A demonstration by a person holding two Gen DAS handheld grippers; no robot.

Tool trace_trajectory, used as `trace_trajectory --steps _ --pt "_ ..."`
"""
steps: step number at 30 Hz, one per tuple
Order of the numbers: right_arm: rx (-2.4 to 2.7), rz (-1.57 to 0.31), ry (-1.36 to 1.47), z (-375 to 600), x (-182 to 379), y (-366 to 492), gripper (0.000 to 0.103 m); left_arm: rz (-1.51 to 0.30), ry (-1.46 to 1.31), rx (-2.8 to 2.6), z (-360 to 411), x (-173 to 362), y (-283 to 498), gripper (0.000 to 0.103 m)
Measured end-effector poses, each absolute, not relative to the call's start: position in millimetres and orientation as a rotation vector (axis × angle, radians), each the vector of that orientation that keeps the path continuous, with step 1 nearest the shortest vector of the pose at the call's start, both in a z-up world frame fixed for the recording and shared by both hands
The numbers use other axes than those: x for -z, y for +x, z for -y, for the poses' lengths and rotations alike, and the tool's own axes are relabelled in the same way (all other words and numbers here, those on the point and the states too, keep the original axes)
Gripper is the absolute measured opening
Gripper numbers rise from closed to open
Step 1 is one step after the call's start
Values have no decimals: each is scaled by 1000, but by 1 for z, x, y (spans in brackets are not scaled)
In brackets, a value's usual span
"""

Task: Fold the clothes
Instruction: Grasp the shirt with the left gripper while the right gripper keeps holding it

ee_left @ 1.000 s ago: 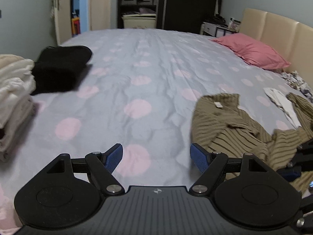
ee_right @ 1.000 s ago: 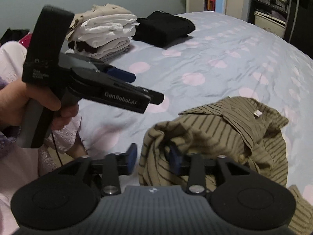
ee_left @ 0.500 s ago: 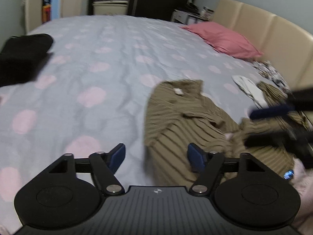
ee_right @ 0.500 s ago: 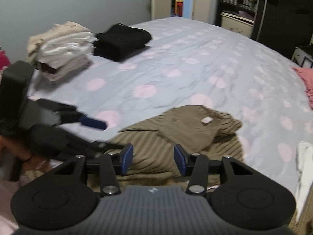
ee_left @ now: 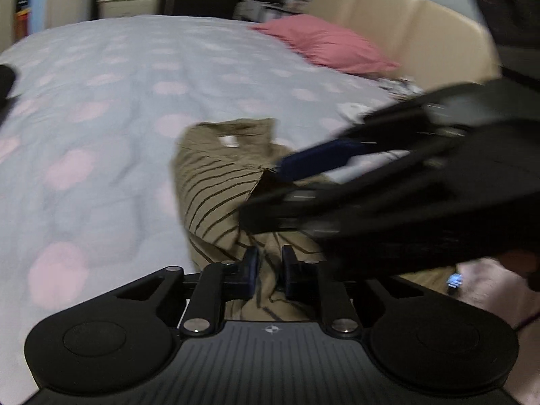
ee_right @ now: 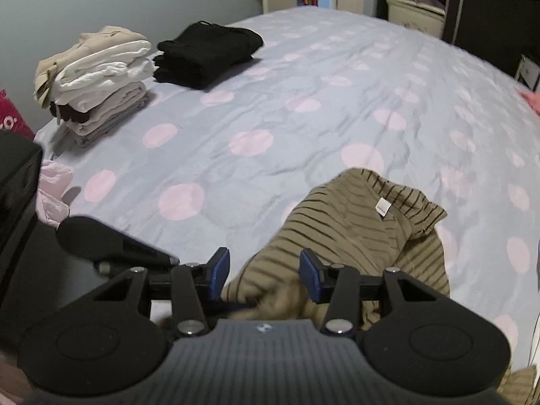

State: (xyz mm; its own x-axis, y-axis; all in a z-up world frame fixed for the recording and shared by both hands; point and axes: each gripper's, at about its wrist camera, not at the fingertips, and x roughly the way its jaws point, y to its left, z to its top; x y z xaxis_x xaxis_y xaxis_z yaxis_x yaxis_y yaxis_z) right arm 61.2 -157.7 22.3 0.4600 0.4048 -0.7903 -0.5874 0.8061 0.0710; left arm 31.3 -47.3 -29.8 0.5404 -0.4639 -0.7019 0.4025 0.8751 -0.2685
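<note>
Swung over from bare bedsheet, the left gripper (ee_left: 269,266) is closing on the crumpled olive striped knit shirt (ee_left: 216,182), while the right gripper (ee_right: 264,274) hangs half-spread over it.

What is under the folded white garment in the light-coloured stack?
Beneath the white garment lie a dark maroon layer and folded beige-grey pieces, resting on the spotted bedspread. How many pieces there are stays hidden.

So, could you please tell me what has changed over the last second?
The left gripper swung from bare bedspread to the striped olive shirt; its jaws, wide before, are closing on a fold. The right gripper now stands open over the shirt. The folded piles stayed put.
</note>
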Motion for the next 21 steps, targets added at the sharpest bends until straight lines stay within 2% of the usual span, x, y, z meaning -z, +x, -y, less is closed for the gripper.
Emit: trace_trajectory --steps 6,7,8,9,11,15,17,19,21 --pt "-523 -971 -231 177 2 66 50 -844 -47 660 71 30 23 8" --pt "-516 -983 -216 182 6 67 44 -842 -38 681 74 31 22 8" --pt "-509 -987 -199 187 7 67 21 -842 -31 699 77 31 21 8" --pt "-501 -989 -183 192 9 67 14 -844 -26 714 79 32 20 8" --pt "-488 -983 -135 204 6 67 9 -837 -12 730 82 32 17 8" --pt "-433 -964 -109 228 -2 62 7 -809 24 735 83 29 11 9" --pt "-393 -959 -118 240 -5 59 7 -788 34 739 82 24 9 24" --pt "-356 -961 -100 255 -7 56 7 -765 47 741 80 18 8 50" --pt "-321 -968 -75 271 -8 53 7 -750 55 744 78 12 9 52"
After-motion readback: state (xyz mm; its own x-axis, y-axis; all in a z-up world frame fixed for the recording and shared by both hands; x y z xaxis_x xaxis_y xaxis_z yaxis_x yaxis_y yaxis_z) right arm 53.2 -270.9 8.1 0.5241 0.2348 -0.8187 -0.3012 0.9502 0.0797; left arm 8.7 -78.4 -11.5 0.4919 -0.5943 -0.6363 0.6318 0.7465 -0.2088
